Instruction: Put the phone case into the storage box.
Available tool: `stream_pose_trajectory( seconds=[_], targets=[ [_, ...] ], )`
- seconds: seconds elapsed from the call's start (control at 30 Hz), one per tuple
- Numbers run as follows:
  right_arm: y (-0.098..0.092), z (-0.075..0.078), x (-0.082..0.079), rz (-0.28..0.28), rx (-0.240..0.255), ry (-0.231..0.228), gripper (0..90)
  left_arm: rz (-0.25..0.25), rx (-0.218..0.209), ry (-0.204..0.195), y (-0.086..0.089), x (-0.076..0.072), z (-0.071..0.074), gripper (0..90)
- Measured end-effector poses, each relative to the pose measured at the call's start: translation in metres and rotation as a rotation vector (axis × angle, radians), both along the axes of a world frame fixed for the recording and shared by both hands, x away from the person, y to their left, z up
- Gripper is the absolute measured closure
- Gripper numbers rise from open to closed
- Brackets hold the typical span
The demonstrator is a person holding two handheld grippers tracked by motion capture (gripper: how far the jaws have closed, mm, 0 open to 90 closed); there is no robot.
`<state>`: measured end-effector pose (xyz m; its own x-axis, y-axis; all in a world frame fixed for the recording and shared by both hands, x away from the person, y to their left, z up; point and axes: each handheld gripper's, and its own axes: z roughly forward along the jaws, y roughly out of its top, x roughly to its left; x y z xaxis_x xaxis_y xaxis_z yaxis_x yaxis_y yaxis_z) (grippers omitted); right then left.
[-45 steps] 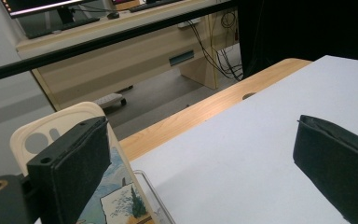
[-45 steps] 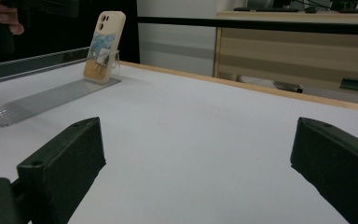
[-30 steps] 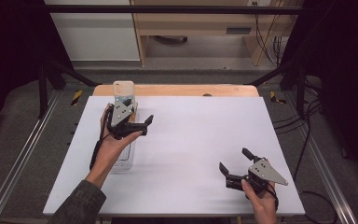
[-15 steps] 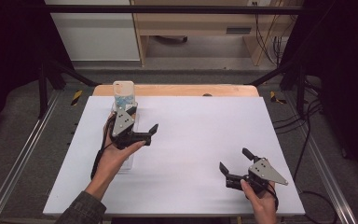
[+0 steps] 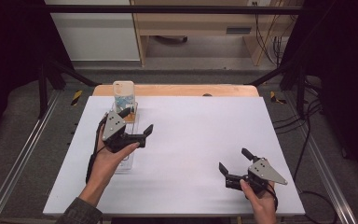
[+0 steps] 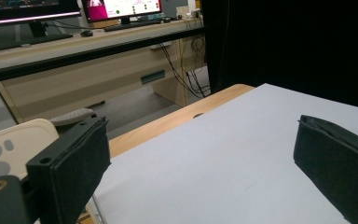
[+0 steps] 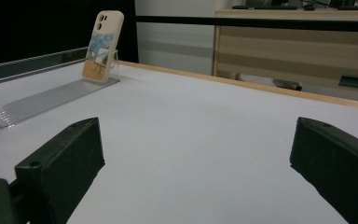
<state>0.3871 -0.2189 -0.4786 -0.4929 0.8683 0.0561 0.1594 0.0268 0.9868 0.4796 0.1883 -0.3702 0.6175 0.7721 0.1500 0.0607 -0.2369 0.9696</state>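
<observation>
A phone in a cream case (image 5: 123,94) stands upright at the far end of a clear acrylic stand (image 5: 123,164) on the left of the white table (image 5: 200,135). My left gripper (image 5: 137,121) hovers open just in front of and to the right of the phone, with nothing between its jaws. In the left gripper view (image 6: 205,163) the phone's cream back (image 6: 9,149) shows beside the left jaw. Near the front right, my right gripper (image 5: 234,161) is open and empty. In the right gripper view (image 7: 196,172) the phone (image 7: 103,44) and stand (image 7: 51,98) lie far off to the left.
A wooden strip (image 5: 182,90) runs along the table's far edge. Black frame bars (image 5: 168,8) and metal rails (image 5: 23,154) surround the table. A desk with monitors (image 6: 121,8) stands beyond it. Cables (image 5: 303,140) hang at the right side.
My left gripper has drawn back from the phone toward the person, staying open. The right gripper has not moved.
</observation>
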Motion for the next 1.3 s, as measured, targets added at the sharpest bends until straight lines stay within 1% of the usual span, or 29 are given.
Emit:
stream_pose_trajectory(
  seconds=[0.07,0.13,0.27,0.57,0.73,0.83,1.03,1.3],
  targets=[
    [0.000,0.000,0.000,0.000,-0.002,0.000,2.6,0.007,-0.013,-0.003,0.005,-0.002,0.001,3.1],
    [0.000,0.000,0.000,0.000,-0.001,0.002,2.6,0.014,-0.032,0.007,0.011,-0.004,0.002,3.0],
    [0.000,0.000,0.000,0.000,0.000,0.000,2.4,0.027,-0.063,0.000,0.021,-0.009,0.004,2.9],
    [0.001,0.000,0.000,-0.001,-0.004,0.003,2.4,0.047,-0.093,-0.015,0.040,-0.019,0.008,2.6],
    [0.000,0.000,0.000,-0.003,-0.003,0.002,2.4,0.062,-0.102,-0.027,0.053,-0.025,0.010,2.2],
    [0.001,0.000,0.000,-0.001,-0.004,0.002,2.4,0.073,-0.123,-0.030,0.061,-0.028,0.011,2.1],
    [0.001,0.000,0.000,-0.002,-0.004,0.001,2.4,0.093,-0.149,-0.043,0.075,-0.033,0.013,2.0],
    [0.000,0.000,0.000,-0.004,-0.006,0.003,2.3,0.118,-0.162,-0.045,0.090,-0.039,0.012,2.0]
  ],
)
